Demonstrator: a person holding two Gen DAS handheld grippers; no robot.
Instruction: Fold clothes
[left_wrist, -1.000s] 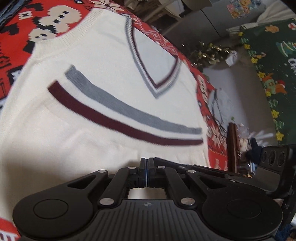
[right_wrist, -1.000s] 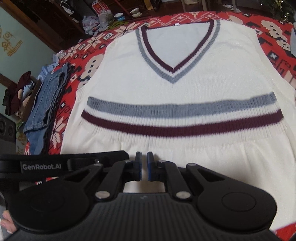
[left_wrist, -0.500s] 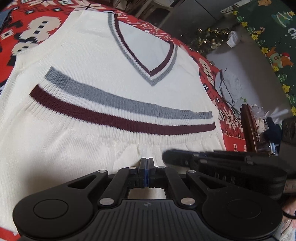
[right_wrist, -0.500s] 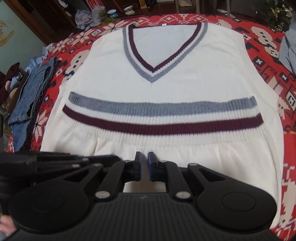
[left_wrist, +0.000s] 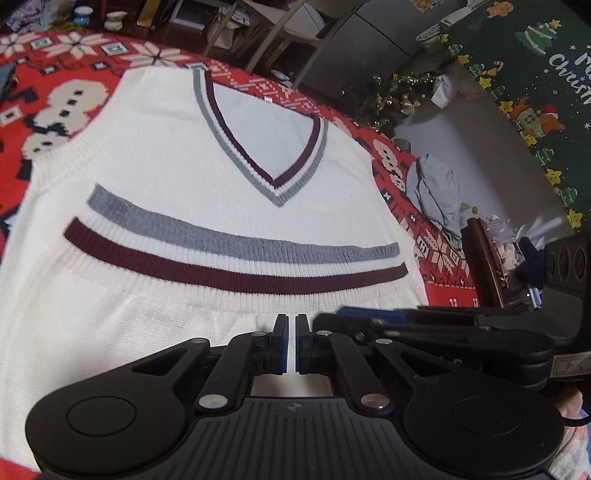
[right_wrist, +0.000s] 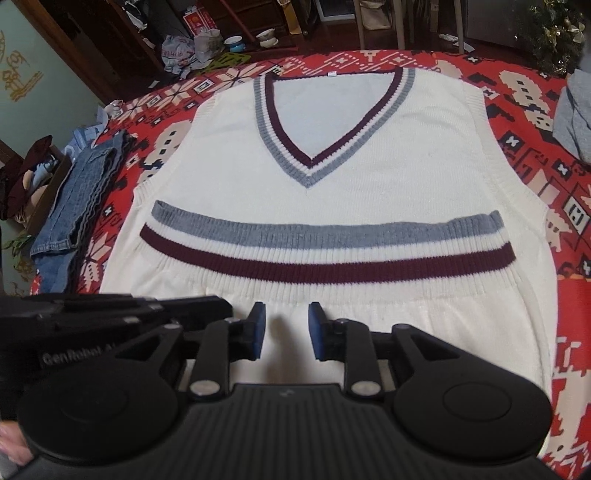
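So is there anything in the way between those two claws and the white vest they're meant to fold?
Nothing visible. Both hover right over the near part of the cream vest. The right gripper is opening with only vest fabric below its gap; the left gripper is shut, empty. The folded jeans lie off to one side.

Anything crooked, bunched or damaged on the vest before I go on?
Nothing stands out. The cream knitted V-neck vest lies flat and square on the red patterned cloth, its bottom hem folded up evenly, with no visible damage.
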